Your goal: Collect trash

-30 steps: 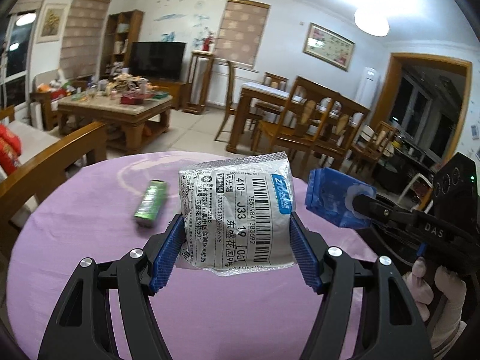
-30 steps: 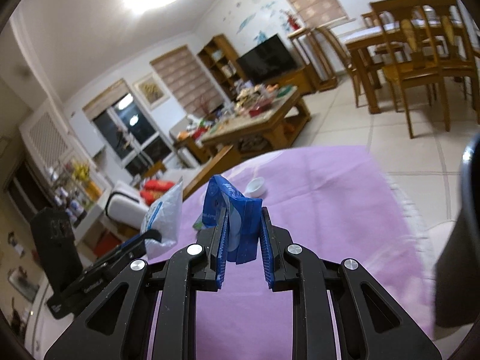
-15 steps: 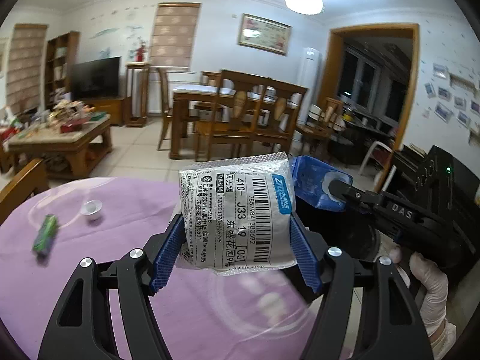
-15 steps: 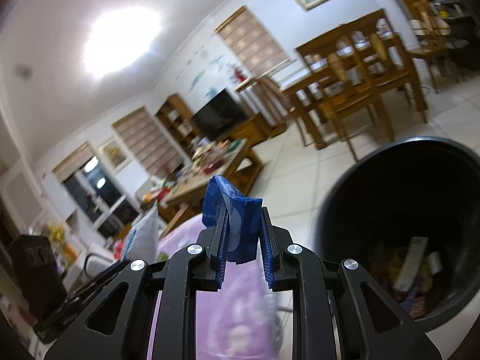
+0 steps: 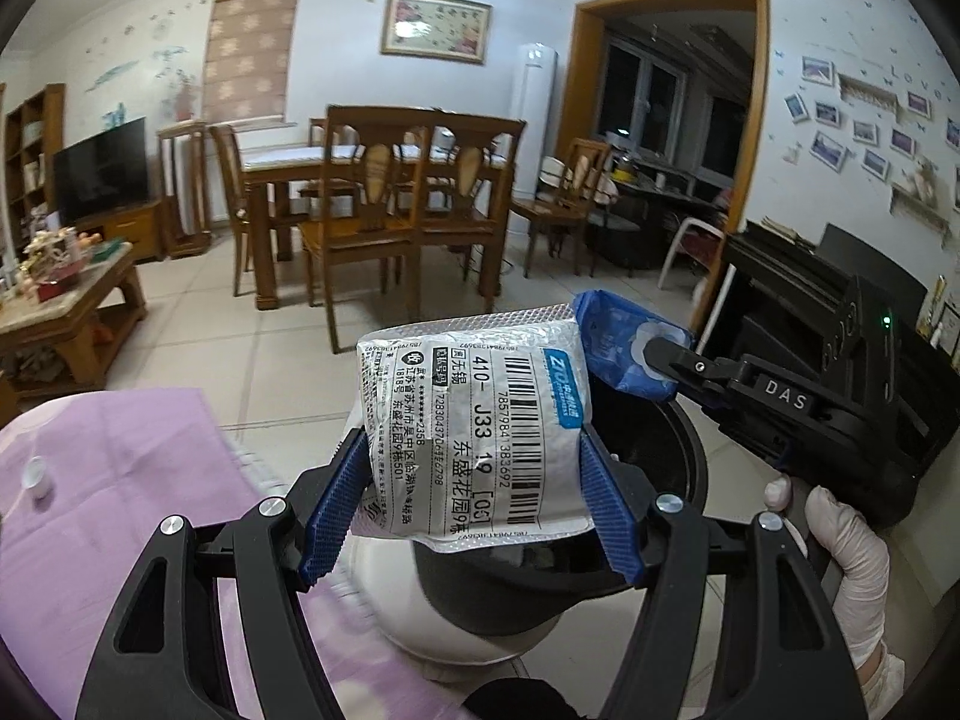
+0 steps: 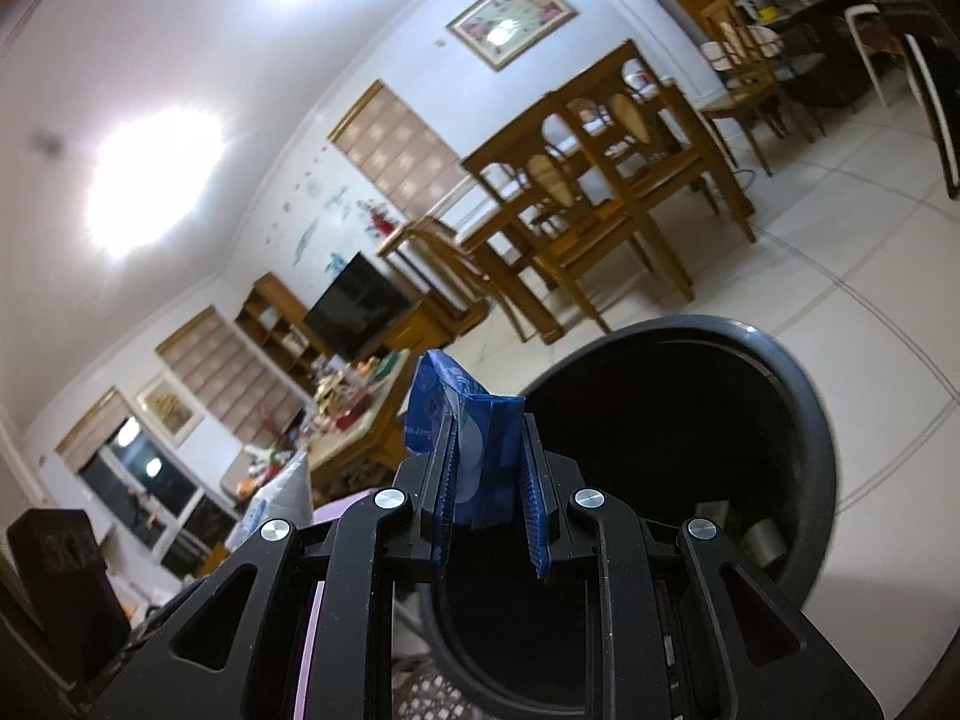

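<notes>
My left gripper (image 5: 474, 474) is shut on a silver courier bag (image 5: 474, 426) with a barcode label, held above the near rim of a dark round trash bin (image 5: 684, 444). My right gripper (image 6: 489, 468) is shut on a crumpled blue wrapper (image 6: 468, 420), held over the bin's open mouth (image 6: 798, 396). In the left wrist view the right gripper (image 5: 666, 360) and blue wrapper (image 5: 618, 342) sit just right of the silver bag. Some trash lies at the bottom of the bin.
The purple-clothed table (image 5: 108, 480) lies at lower left with a small white cap (image 5: 36, 471) on it. A white rounded object (image 5: 396, 594) stands beside the bin. A wooden dining set (image 5: 384, 198) stands behind, and a coffee table (image 5: 54, 306) at left.
Both grippers swung right, off the purple table and over to the trash bin, still holding their items. The green wrapper on the table has left the view.
</notes>
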Motion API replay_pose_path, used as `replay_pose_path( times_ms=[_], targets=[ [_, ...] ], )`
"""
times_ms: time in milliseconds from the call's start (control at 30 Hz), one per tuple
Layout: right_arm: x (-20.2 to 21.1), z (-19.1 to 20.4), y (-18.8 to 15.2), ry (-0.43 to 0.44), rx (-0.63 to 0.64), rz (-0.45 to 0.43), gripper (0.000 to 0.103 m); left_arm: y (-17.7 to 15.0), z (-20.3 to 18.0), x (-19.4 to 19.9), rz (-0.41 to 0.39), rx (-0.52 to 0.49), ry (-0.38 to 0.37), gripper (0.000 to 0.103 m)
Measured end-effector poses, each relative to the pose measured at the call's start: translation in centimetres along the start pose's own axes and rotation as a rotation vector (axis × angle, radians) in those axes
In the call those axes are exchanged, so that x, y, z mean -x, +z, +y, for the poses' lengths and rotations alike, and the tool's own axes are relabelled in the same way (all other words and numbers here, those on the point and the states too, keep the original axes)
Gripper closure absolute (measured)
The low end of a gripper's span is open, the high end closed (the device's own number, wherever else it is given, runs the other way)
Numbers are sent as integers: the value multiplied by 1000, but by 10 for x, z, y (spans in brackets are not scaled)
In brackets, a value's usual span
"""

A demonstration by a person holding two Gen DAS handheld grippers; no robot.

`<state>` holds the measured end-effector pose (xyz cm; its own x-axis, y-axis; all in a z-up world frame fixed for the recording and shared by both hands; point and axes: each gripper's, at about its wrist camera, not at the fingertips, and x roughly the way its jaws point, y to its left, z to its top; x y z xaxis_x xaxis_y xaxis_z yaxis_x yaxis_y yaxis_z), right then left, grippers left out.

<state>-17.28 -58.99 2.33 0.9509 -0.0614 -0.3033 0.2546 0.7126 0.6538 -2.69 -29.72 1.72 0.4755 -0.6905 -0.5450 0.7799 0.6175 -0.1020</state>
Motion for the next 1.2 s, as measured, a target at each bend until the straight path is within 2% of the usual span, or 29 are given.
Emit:
replay_pose_path(
  times_ms=[233, 500, 900, 1200],
  targets=[
    [5, -37, 7, -55, -44, -20, 83, 2, -27, -36, 57, -45, -35, 35],
    [-11, -57, 1, -133, -55, 9, 83, -13, -50, -93, 183, -99, -47, 35],
    [-37, -54, -5, -170, -38, 43, 81, -17, -57, -115, 240, -130, -34, 35],
    [-48, -49, -10, -184, -7, 46, 81, -18, -60, -118, 246, -134, -31, 35]
  ],
)
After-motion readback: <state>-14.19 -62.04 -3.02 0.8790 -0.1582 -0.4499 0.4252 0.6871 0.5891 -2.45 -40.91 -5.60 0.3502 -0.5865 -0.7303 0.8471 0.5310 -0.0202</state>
